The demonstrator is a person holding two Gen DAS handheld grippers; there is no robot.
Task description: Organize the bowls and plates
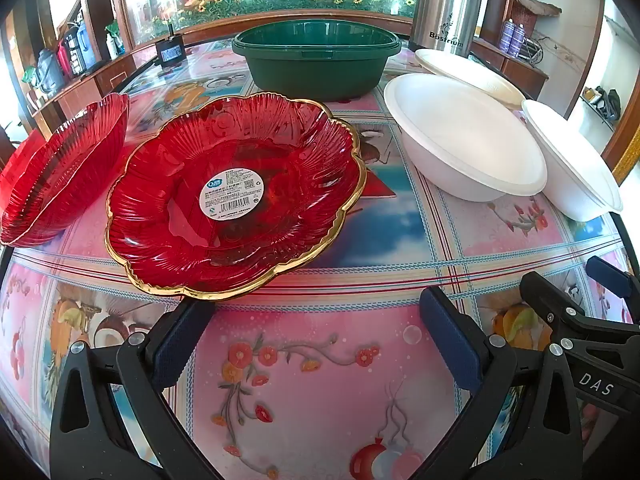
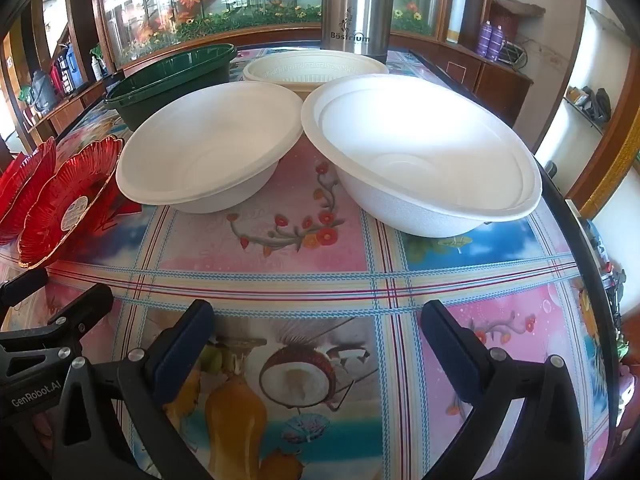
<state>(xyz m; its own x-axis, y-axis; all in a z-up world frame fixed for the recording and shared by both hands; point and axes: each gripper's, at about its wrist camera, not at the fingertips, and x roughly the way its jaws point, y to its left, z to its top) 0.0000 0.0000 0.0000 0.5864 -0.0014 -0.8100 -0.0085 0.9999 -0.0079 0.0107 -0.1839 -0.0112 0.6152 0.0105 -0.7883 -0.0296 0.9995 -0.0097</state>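
Note:
A red glass plate with a gold rim [image 1: 236,196] lies on the table just ahead of my open, empty left gripper [image 1: 316,312]. A second red plate [image 1: 60,172] sits to its left. Two white foam bowls [image 1: 464,136] [image 1: 572,160] stand to the right, a cream bowl [image 1: 468,76] behind them. In the right wrist view my open, empty right gripper [image 2: 318,316] is short of the two white bowls [image 2: 208,156] [image 2: 424,156]. The cream bowl [image 2: 316,70] and both red plates [image 2: 66,200] [image 2: 24,188] show there too.
A dark green basin [image 1: 316,60] stands at the back of the table; it also shows in the right wrist view [image 2: 172,80]. A steel thermos [image 1: 448,4] stands behind the bowls. The flowered tablecloth [image 1: 320,380] covers the table. The right gripper's body [image 1: 580,320] is close beside my left one.

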